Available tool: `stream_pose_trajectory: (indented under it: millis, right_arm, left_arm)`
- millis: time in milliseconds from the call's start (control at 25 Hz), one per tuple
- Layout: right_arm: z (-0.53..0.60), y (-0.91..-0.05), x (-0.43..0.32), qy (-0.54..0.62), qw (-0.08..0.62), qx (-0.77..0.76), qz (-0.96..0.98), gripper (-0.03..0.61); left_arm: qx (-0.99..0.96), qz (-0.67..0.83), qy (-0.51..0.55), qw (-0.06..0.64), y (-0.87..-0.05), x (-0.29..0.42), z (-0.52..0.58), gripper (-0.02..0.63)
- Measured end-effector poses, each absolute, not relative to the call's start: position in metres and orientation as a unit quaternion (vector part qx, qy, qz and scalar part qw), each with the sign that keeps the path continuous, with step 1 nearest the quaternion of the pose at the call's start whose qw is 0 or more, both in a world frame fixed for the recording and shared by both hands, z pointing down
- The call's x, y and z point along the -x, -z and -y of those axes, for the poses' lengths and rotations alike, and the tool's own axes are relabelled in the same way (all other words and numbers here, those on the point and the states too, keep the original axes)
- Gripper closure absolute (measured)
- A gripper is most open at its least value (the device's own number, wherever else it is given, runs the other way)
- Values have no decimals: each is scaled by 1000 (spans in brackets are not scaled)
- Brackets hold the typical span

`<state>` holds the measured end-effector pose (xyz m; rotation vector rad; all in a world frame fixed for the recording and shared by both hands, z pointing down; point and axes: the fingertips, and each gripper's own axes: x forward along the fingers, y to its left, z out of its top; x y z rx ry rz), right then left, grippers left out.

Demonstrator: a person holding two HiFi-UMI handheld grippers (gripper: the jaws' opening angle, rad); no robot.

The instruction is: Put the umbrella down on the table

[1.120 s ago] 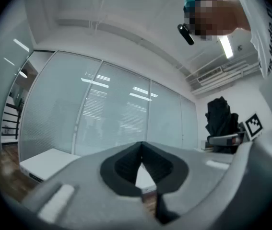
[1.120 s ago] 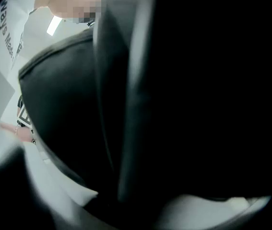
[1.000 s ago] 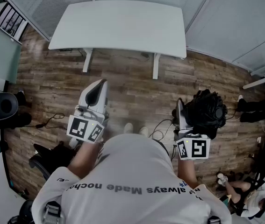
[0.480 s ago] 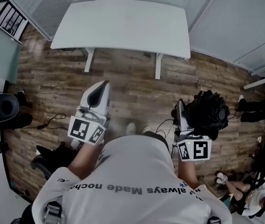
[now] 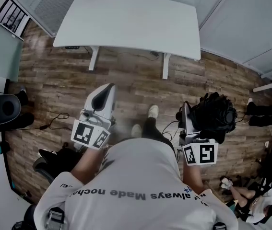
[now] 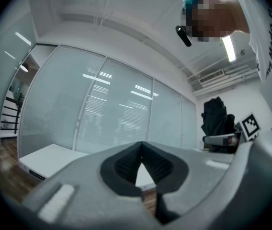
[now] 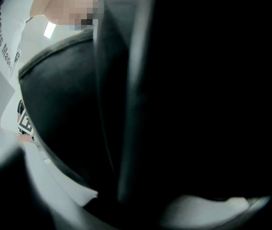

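A folded black umbrella bulges out of my right gripper, which is shut on it at waist height over the wooden floor. In the right gripper view the umbrella's dark fabric fills nearly the whole picture and hides the jaws. My left gripper is held level beside it, shut, with nothing in it; its dark pads meet at the tips. The white table stands ahead of both grippers, a few steps away, and shows low at the left as the table in the left gripper view.
Frosted glass partitions close the room behind the table. A black chair stands at the left, with cables on the floor. A seated person and dark gear are at the lower right. My shoe is stepping forward.
I have stepped toward the table: one foot has swung forward and the table sits slightly nearer. Both grippers keep their pose, with the umbrella still gripped.
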<state>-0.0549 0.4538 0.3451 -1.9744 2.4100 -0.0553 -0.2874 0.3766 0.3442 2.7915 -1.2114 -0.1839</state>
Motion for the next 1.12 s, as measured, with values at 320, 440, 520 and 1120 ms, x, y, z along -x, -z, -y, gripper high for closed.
stream_pose_trajectory:
  millis: [320, 440, 520, 1120]
  right_arm:
    - [-400, -346, 16, 24, 18, 633, -773, 347]
    - [-375, -346, -7, 25, 19, 634, -773, 347]
    - [-356, -349, -22, 29, 21, 635, -772, 347]
    - [-249, -353, -136, 33, 19, 624, -781, 347]
  left_arm:
    - [-915, 396, 62, 45, -341, 247, -323, 611]
    - [-915, 397, 59, 44, -341, 226, -299, 610]
    - [-915, 398, 57, 44, -341, 213, -282, 609]
    - [-908, 414, 57, 35, -340, 106, -178, 609]
